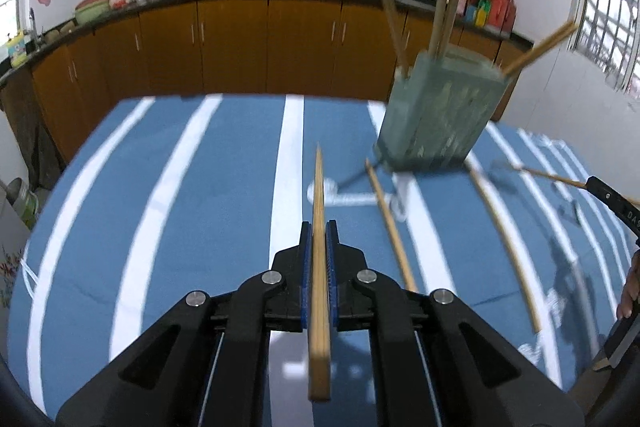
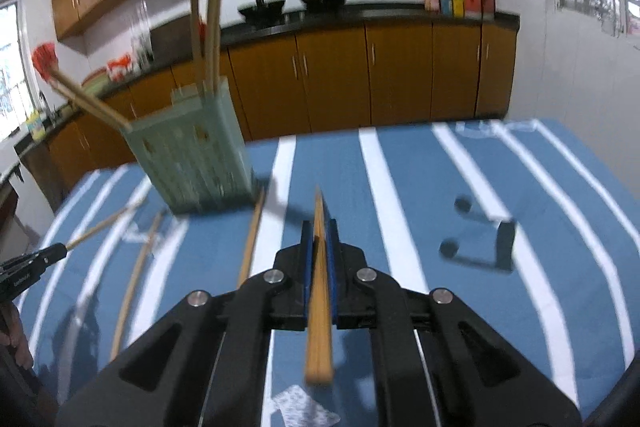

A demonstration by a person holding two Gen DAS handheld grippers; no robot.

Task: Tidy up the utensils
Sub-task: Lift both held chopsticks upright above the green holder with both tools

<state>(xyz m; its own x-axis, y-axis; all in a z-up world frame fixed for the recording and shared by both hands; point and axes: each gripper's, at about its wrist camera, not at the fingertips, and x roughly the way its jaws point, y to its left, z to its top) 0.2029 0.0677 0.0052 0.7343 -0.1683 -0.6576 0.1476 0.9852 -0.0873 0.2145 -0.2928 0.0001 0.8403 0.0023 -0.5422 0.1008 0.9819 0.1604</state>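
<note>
Each gripper is clamped on one bamboo chopstick that lies lengthwise between its blue pads: the left gripper [image 1: 319, 227] holds its chopstick [image 1: 319, 247] over the blue striped tablecloth [image 1: 180, 187], and the right gripper [image 2: 319, 227] holds a second chopstick [image 2: 319, 287] the same way. The green slotted chopstick holder [image 1: 440, 115] stands on the cloth ahead and to the right of the left gripper, with several chopsticks already leaning out of it at wide angles. Two loose chopsticks [image 1: 392, 227] lie flat on the cloth near its base. The likely trouble is at the holder — a tip coming in at a slant could catch the rim or knock against the leaning sticks, and the light container might tip or slide. With both grippers converging on one narrow opening, the two held sticks could also cross or collide. The thin grip along the stick's length could let it pivot or slip if the tip meets resistance. Motion blur smears the holder and its contents, so the count of sticks inside is unclear. The small black objects [image 2: 480, 235] on the cloth in the right view cannot be identified — and the holder's opening is not visible from either camera.
</note>
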